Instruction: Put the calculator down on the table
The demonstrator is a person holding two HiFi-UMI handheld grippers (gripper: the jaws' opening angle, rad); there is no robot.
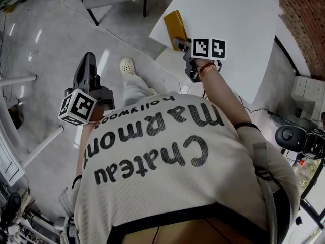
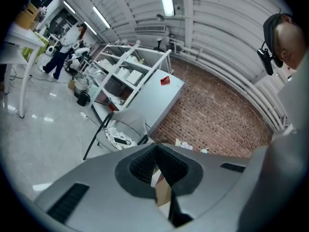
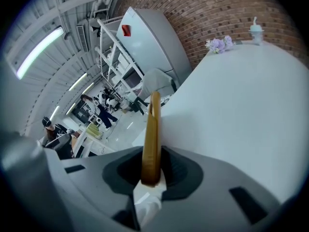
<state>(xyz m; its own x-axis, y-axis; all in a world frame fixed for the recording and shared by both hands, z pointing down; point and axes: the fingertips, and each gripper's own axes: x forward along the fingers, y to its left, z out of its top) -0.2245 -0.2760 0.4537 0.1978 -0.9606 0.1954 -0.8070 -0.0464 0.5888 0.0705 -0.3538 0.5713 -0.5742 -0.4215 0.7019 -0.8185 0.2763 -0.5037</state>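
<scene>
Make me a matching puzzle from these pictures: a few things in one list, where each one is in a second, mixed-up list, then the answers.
Things
1. calculator
2. left tongs
3. purple flowers
4. chair

Places
A. at the far edge of the white table
B. standing on the floor, beyond the table
C. clamped edge-on in the right tongs, at the table's near corner
D. shut and empty, over the floor

Pairs: 1-C, 2-D, 3-A, 4-B

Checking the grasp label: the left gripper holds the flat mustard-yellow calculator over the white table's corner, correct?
No, the right gripper holds the flat mustard-yellow calculator over the white table's corner; the right gripper view shows it clamped there.
</scene>
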